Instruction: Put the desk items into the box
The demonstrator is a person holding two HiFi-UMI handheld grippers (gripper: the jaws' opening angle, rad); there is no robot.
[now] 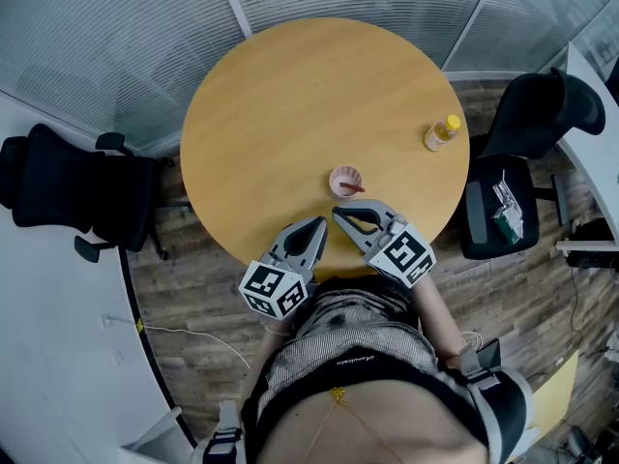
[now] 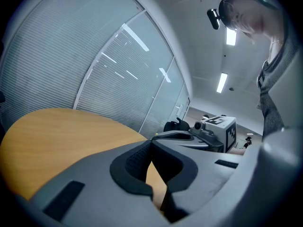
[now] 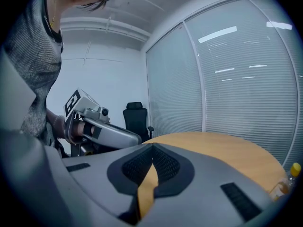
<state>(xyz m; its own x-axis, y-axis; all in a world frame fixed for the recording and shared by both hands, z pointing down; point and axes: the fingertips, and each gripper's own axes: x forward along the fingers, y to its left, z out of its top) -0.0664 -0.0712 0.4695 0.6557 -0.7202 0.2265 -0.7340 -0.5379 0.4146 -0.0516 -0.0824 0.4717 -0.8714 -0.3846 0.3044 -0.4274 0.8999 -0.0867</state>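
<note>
On the round wooden table [image 1: 290, 95] a small pink cup [image 1: 345, 180] with a red item in it stands near the front edge. A small bottle [image 1: 442, 132] with a yellow cap stands at the right rim, and shows low at the right of the right gripper view as the bottle [image 3: 286, 181]. My left gripper [image 1: 319, 222] and right gripper [image 1: 340, 215] hover side by side over the table's near edge, just in front of the cup. Both are shut, with the left jaws [image 2: 151, 142] and the right jaws [image 3: 152, 146] meeting with nothing between them. No box is in view.
A black office chair [image 1: 77, 196] stands left of the table and another [image 1: 527, 162] at the right, with small items on its seat. Glass walls with blinds run behind the table. The person's body fills the bottom of the head view.
</note>
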